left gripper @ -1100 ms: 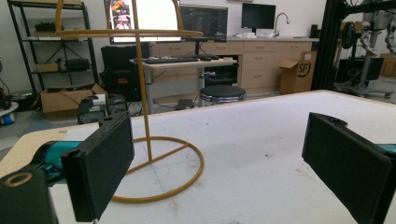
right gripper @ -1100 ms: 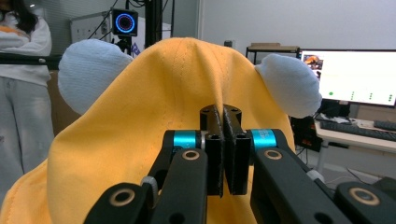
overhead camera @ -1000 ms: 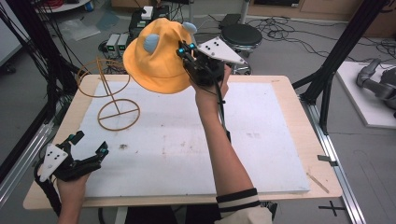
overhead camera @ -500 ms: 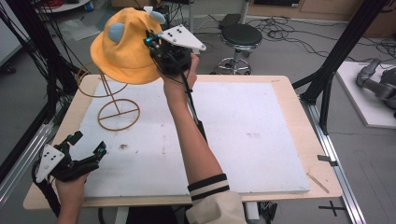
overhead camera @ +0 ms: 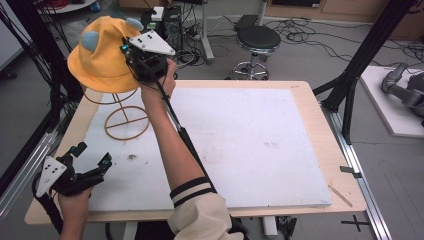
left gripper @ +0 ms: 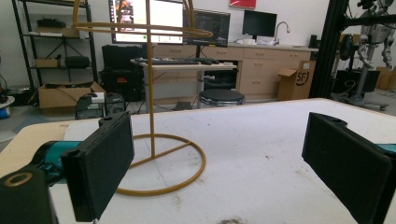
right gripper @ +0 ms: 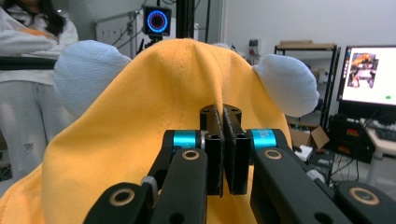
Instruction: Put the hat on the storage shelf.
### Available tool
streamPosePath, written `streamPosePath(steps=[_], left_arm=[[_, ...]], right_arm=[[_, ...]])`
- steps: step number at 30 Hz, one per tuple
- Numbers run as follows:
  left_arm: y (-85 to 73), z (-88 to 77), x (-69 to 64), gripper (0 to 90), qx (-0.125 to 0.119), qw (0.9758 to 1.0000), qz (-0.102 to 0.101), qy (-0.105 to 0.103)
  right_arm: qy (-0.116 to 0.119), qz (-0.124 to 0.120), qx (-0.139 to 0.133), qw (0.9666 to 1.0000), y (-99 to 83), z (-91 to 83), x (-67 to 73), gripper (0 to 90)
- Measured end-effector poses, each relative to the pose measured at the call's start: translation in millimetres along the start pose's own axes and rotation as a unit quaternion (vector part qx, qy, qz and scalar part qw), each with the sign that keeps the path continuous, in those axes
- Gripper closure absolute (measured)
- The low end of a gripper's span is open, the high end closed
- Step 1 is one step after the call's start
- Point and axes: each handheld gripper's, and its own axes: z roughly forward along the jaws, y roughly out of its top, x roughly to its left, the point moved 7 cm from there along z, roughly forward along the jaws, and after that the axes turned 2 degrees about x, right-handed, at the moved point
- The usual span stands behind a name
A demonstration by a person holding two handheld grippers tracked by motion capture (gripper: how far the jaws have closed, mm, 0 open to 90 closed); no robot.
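Right hand-held gripper [overhead camera: 131, 59], jaws pinched together on a fold of the yellow hat [overhead camera: 102, 60], held above the wire stand [overhead camera: 125, 117] at the counter's [overhead camera: 300, 107] far left. Left hand-held gripper [overhead camera: 92, 159] near the front edge, jaws apart, empty.

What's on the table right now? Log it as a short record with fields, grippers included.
held item: yellow hat with two pale blue ears
holder: right gripper, jaws shut on the hat's fabric
hat position: above the wire hat stand
stand: golden wire, round base on the white table top, upright
left gripper: jaws open, nothing between them, near the table's front left corner
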Motion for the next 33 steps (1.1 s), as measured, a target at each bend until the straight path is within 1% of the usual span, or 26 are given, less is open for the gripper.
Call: streamPosePath(steps=[2,3,4,5,11,16,19,20,21,22,25,29,31,32,33], left_arm=[[-0.6,-0.5,-0.2,9.6,0.000,1.0000,-0.001,0.000],[-1.3,-1.1,-0.2,9.6,0.003,1.0000,0.003,-0.001],[-1.7,-2.0,0.0,9.6,0.004,1.0000,0.006,0.000],[-1.6,-2.8,0.5,9.6,0.004,1.0000,0.006,0.001],[-2.5,-7.1,5.0,9.6,0.003,1.0000,-0.002,0.005],[-3.2,-6.9,4.1,9.6,0.005,1.0000,0.001,0.003],[-1.7,-8.0,5.5,9.6,0.000,1.0000,-0.004,0.004],[-1.8,-8.7,6.3,9.6,0.001,1.0000,-0.004,0.005],[-1.9,-9.1,7.2,9.6,0.000,1.0000,-0.005,0.006],[-2.3,-9.5,8.2,9.6,0.000,1.0000,-0.006,0.007],[-3.2,-10.2,10.9,9.6,0.001,0.9999,-0.008,0.009],[-3.2,-10.4,11.8,9.6,0.000,0.9999,-0.012,0.010],[-2.8,-10.4,11.5,9.6,0.000,0.9999,-0.012,0.010],[-2.7,-10.5,11.4,9.6,0.000,0.9999,-0.011,0.010],[-2.6,-10.6,11.3,9.6,0.000,0.9999,-0.012,0.010]], right_arm=[[0.000,0.003,0.001,1.0000,-2.9,3.3,2.2,88.9],[0.002,0.003,0.003,1.0000,-4.9,5.5,4.4,88.8],[0.004,0.001,0.004,1.0000,-10.3,11.3,10.4,88.9],[0.005,0.002,0.006,1.0000,-12.8,13.5,12.9,88.9],[0.002,0.010,0.009,0.9999,-23.1,23.4,20.1,88.8],[-0.005,0.004,0.028,0.9996,-36.4,32.3,25.7,88.8],[-0.010,0.002,0.039,0.9992,-46.3,37.5,26.6,88.8],[-0.011,0.002,0.045,0.9989,-50.0,39.1,26.5,88.8],[-0.015,0.004,0.057,0.9982,-58.4,41.8,25.2,88.8],[-0.016,0.005,0.063,0.9979,-62.1,43.2,25.0,88.8],[-0.016,0.003,0.068,0.9975,-66.7,44.8,26.3,88.8],[-0.010,-0.005,0.071,0.9974,-69.4,45.6,32.7,88.7],[-0.013,-0.011,0.073,0.9972,-70.9,45.0,34.6,88.7],[-0.015,-0.013,0.069,0.9974,-71.5,44.3,34.9,88.7],[-0.013,-0.010,0.069,0.9975,-73.1,43.4,35.5,88.7]])
